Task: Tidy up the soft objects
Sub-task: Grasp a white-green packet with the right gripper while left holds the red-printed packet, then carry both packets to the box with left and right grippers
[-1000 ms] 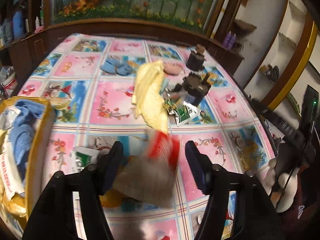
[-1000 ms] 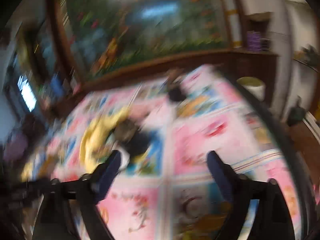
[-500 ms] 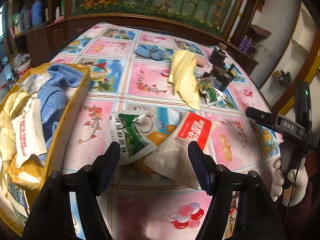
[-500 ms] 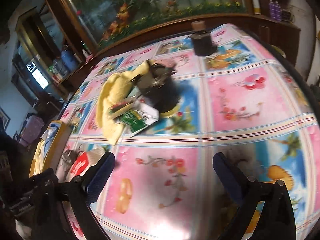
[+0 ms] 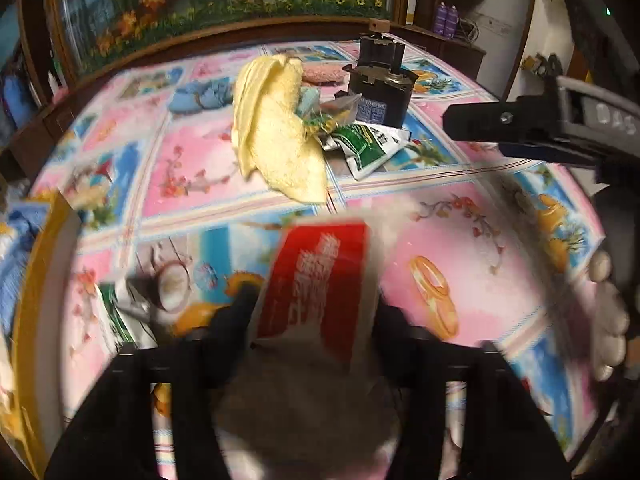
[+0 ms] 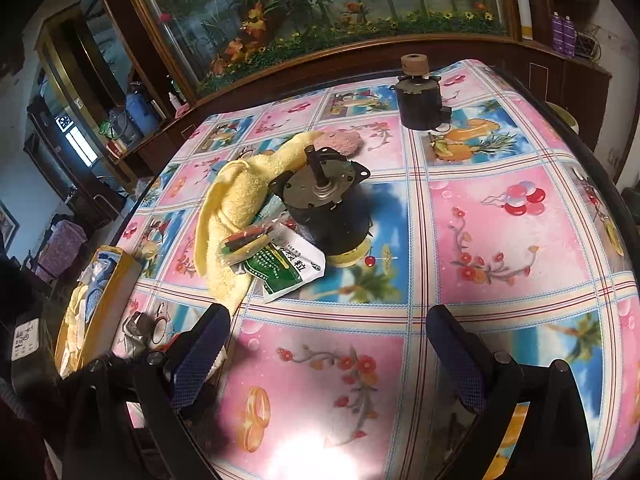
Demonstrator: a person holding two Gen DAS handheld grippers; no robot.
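The left gripper (image 5: 316, 320) clamps a red-labelled packet (image 5: 320, 280), lifted and blurred, long axis pointing away. The yellow box (image 5: 44, 280) lies to its left at the table's (image 6: 500, 232) near left edge. The right gripper (image 6: 328, 344) hangs wide open, empty. Beyond, mid-table: yellow towel (image 6: 236, 200), green sachet (image 6: 288, 272), black motor (image 6: 324, 208).

Ahead of my right claw, the green-and-white sachet (image 6: 289, 267) carries the big characters 颗粒. The red-labelled pouch (image 5: 320, 286) pinched in my left claw bears white characters, too blurred to read. My right claw's handle (image 5: 612, 118) shows "DAS".
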